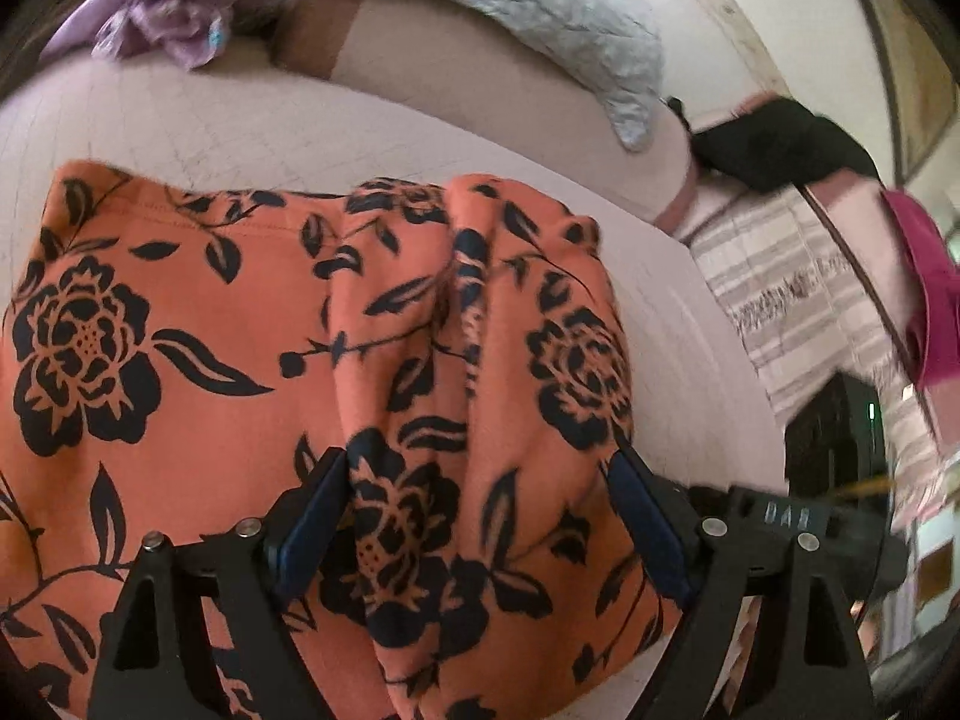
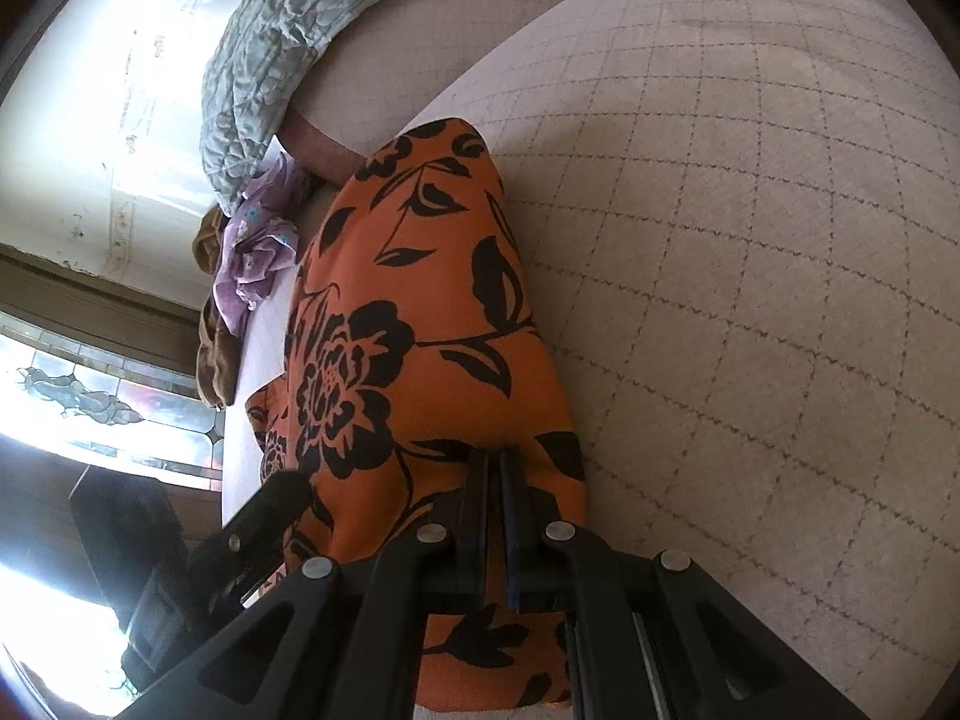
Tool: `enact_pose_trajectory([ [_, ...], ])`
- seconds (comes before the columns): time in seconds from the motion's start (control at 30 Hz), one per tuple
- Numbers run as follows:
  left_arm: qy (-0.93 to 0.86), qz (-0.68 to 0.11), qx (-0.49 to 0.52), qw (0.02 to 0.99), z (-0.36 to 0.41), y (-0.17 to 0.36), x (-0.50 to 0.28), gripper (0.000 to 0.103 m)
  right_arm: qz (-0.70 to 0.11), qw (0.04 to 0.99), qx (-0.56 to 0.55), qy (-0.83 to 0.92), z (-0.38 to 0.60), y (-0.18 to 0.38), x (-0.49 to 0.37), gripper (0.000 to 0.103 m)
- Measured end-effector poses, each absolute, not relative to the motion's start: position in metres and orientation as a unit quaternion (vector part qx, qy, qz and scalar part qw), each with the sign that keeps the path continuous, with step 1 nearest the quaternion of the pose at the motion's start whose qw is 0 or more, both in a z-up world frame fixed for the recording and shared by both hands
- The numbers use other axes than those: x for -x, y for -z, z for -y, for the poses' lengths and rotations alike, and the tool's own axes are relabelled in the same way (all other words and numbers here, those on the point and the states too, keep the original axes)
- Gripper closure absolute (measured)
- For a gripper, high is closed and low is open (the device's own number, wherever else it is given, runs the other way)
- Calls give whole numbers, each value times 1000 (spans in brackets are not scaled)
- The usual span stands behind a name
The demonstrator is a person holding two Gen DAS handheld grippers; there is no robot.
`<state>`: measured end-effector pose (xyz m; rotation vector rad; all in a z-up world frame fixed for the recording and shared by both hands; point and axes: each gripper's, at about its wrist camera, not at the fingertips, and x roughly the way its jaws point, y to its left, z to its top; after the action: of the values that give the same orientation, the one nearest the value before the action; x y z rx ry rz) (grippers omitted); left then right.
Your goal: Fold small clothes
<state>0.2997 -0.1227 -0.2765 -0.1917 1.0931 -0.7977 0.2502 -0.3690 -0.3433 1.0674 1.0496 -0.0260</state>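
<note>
An orange garment with black flowers (image 1: pixel 180 300) lies spread on the pale checked bed cover (image 1: pixel 270 120). My left gripper (image 1: pixel 474 480) stands open over it, and a raised fold of the cloth runs between its wide-apart fingers (image 1: pixel 318 498) without being pinched. In the right wrist view the same garment (image 2: pixel 432 312) stretches away from me as a long strip. My right gripper (image 2: pixel 495 462) is shut, its tips pinching the cloth where it puckers near its close end. The left gripper's black body (image 2: pixel 264 516) shows at the garment's left edge.
A grey quilted blanket (image 1: pixel 540 12) and a crumpled purple garment (image 1: pixel 168 24) lie at the far side of the bed. Off the bed's edge I see a black item (image 1: pixel 774 144), a striped rug (image 1: pixel 798 312) and something pink (image 1: pixel 930 300). Checked cover (image 2: pixel 750 240) spreads to the right.
</note>
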Motion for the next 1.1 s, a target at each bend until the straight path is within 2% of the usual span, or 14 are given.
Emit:
enact_pose_trajectory([
  [0.07,379,-498,73,777,127,275,-291,17,-476,731,-490,11,370,344,-249,96],
  [0.13,380,-494,68,779,131,275,-293,27,-473,733,-488,12,369,342,-248,96],
  [0.2,384,-490,84,778,131,272,-297,46,-473,738,-481,13,367,340,-247,96],
  [0.23,385,-488,89,778,132,272,-301,49,-473,740,-478,13,366,339,-247,96],
  [0.33,385,-484,86,781,134,270,-305,50,-473,739,-480,12,366,339,-247,96],
  [0.37,382,-487,83,781,137,271,-306,49,-473,736,-484,11,367,340,-247,96],
  [0.43,379,-495,82,777,137,274,-307,40,-473,735,-486,10,367,340,-248,96],
  [0.53,382,-489,83,780,138,273,-308,41,-472,738,-482,11,368,337,-248,96],
  [0.6,387,-482,83,782,139,272,-309,68,-462,745,-481,7,371,331,-247,96],
  [0.7,389,-465,57,793,143,265,-304,85,-431,755,-495,9,378,322,-243,96],
  [0.9,393,-430,49,811,143,249,-297,89,-419,742,-520,52,391,333,-237,96],
  [1.1,387,-402,47,829,115,224,-295,89,-381,701,-603,15,397,342,-235,96],
])
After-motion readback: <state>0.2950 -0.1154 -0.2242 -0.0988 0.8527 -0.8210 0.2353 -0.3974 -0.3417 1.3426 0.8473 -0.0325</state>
